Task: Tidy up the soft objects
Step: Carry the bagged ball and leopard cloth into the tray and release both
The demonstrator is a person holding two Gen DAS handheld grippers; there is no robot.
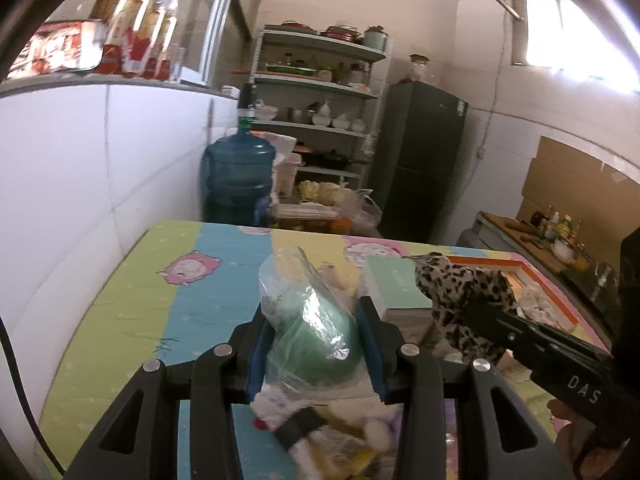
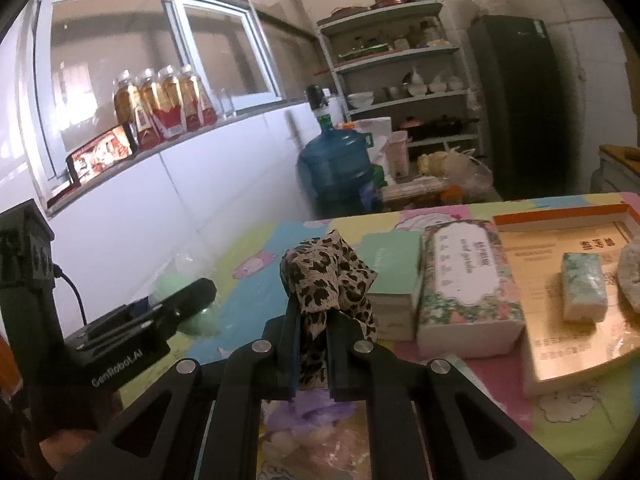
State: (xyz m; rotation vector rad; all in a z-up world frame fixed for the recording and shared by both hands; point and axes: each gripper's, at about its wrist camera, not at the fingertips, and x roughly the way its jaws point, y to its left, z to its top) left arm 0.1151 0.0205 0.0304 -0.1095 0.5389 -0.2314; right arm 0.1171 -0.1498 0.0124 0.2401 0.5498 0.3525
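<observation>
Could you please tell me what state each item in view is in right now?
Left hand-held gripper: shut on the green bagged item.
Right hand-held gripper: shut on the leopard-print cloth.
Floral tissue box: lying on the table.
Orange-rimmed tray: holding a small tissue pack.

Left tool [image 1: 316,354] clamped, angled downward, right tool [image 2: 314,350] pinched tight, angled downward beside it
</observation>
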